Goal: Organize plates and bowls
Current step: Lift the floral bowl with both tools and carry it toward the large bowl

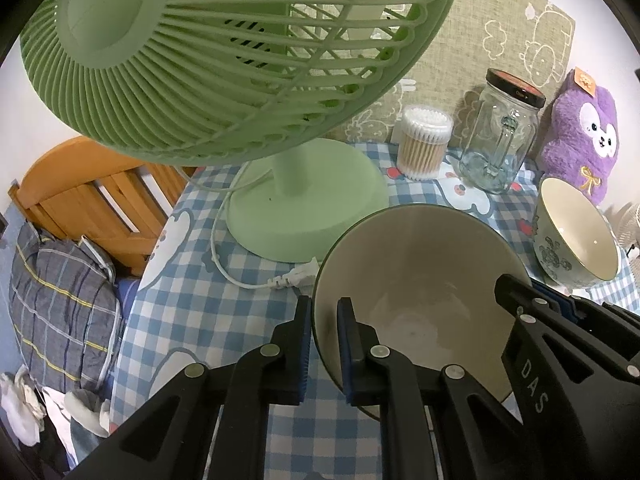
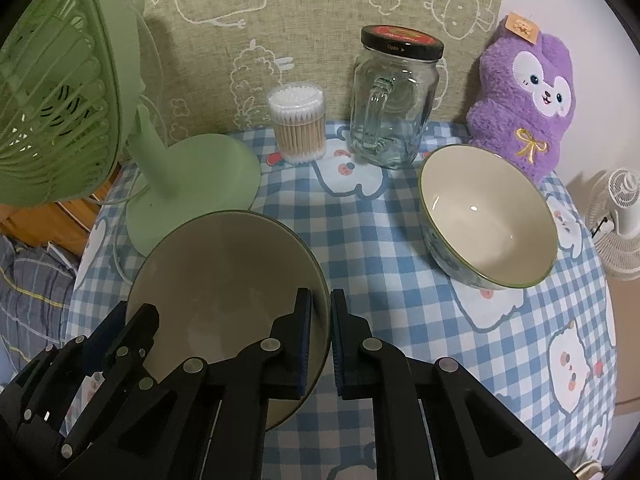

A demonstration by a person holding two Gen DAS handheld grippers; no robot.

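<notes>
Gripping opposite sides of one rim, both tools are clenched on the near bowl (image 2: pixel 224 280), a wide, cream-glazed vessel with a dark edge that sits close to the front of the tabletop (image 2: pixel 380 240). The left gripper (image 1: pixel 324 344) pinches the bowl's left wall, one pad outside and one inside; the right gripper (image 2: pixel 320 340) does the same on the right wall, its jaws closed down to the thickness of the rim. The bowl appears to be ceramic: stiff, moderately heavy for a thin-lipped hold, glazed and therefore slippery, and liable to chip or break if it drops or knocks against another piece. A two-sided rim hold, kept level, suits it best, since a single pinch would probably let it swing. Whether its base rests on the checked cloth or is just clear of it cannot be told.

Further back on the right stands the second bowl (image 2: pixel 488 220), patterned outside and leaning slightly, well apart from the first; it is the likely nesting partner. Behind lie the green fan (image 2: pixel 188 184), a tub of cotton swabs (image 2: pixel 298 124), a lidded glass jar (image 2: pixel 394 100) and a purple plush toy (image 2: pixel 524 108).
</notes>
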